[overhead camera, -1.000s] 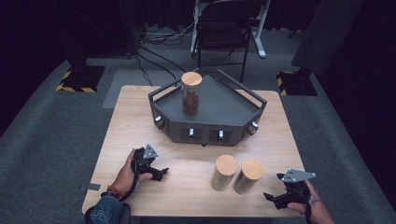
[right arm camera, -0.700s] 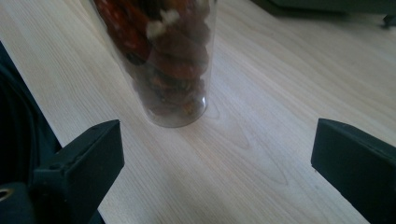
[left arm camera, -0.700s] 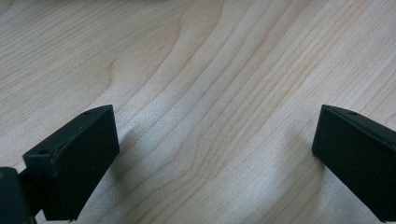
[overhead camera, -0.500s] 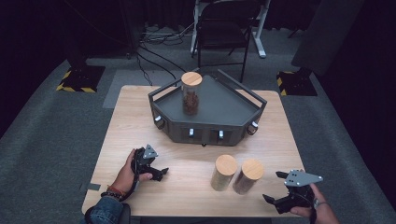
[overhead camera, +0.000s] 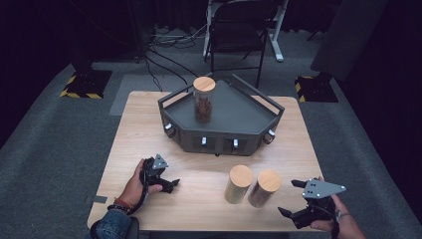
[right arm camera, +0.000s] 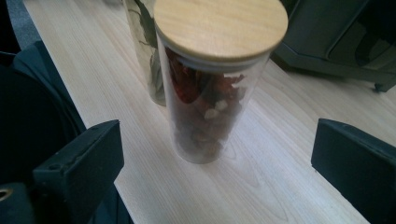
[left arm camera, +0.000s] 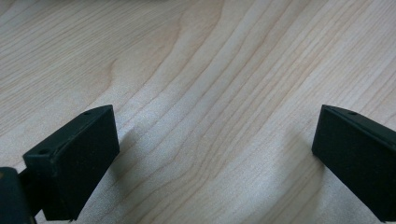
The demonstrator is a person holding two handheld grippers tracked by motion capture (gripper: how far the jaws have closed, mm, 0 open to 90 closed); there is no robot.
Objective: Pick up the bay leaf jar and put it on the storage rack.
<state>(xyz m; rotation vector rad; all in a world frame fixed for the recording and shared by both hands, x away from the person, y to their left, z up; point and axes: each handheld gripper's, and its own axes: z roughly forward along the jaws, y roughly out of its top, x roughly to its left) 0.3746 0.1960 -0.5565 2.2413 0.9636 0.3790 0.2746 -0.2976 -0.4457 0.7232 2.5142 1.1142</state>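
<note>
On the left of the worktop (overhead camera: pixel 124 144), the left gripper (overhead camera: pixel 166 183) is resting low over bare wood, held in the person's left hand (overhead camera: pixel 135 183). Its jaws are standing wide apart with nothing between them, and the left gripper view is looking down on wood grain alone.

Toward the middle, at the far side, a dark tray (overhead camera: pixel 234 112) is carrying one lidded jar (overhead camera: pixel 203 99) of brown contents. In front of the tray, two more jars are standing upright and just beside each other: a pale jar (overhead camera: pixel 239 183) and, to its right, the jar of red pieces (overhead camera: pixel 264 188).

At the right edge, the right gripper (overhead camera: pixel 292 199) is hovering near the worktop's front corner with its jaws fully open and gripping nothing. In the right gripper view the jar of red pieces (right arm camera: pixel 212 88) is sitting ahead of the jaws and centred between them, its long axis vertical, wooden lid on top. This gripper is plainly the nearer one; a straight push forward looks enough to bracket the glass body.
</note>
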